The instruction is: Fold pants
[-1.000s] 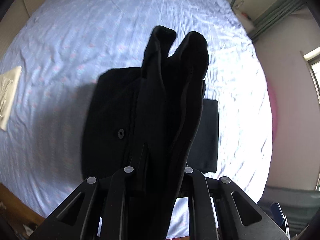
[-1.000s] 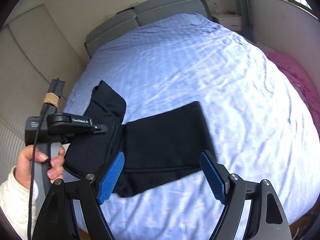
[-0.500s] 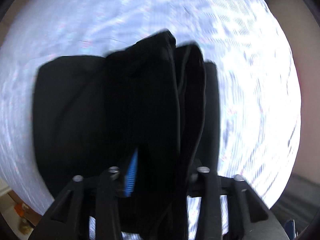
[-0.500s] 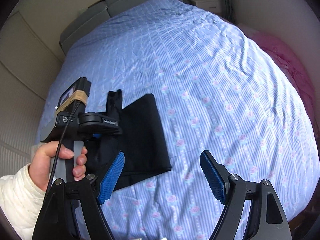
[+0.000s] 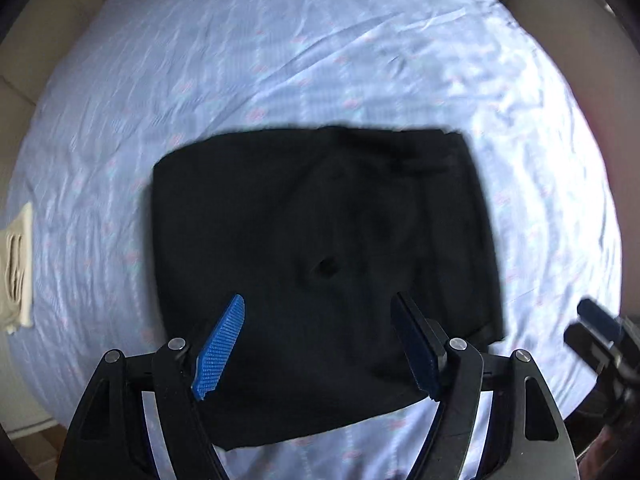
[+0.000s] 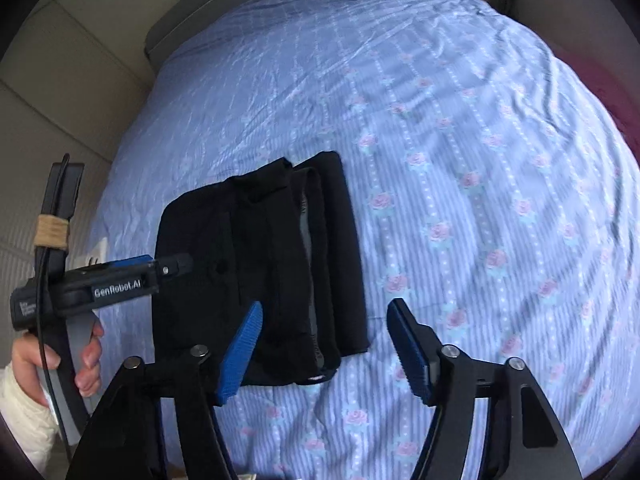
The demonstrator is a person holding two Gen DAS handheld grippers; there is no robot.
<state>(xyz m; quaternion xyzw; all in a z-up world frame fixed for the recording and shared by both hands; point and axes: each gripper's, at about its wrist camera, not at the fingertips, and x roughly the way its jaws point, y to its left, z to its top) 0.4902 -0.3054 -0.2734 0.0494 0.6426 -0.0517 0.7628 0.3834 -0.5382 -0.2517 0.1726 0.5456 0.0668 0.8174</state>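
Note:
The black pants lie folded in a rough rectangle on the blue flowered bedsheet. My left gripper is open and empty, just above the near edge of the pants. In the right wrist view the folded pants show stacked layers, with a grey lining at the fold. My right gripper is open and empty, above the sheet by the pants' near right corner. The left gripper's body reaches in from the left, over the pants' left edge.
A cream folded cloth lies at the bed's left edge. The grey headboard stands at the far end. Pink fabric lies beyond the bed's right side. The right gripper's body shows at the right edge.
My left gripper has let go of the pants and opened. The raised half has dropped onto the rest, making a flat folded stack. My right gripper stayed open and moved closer.

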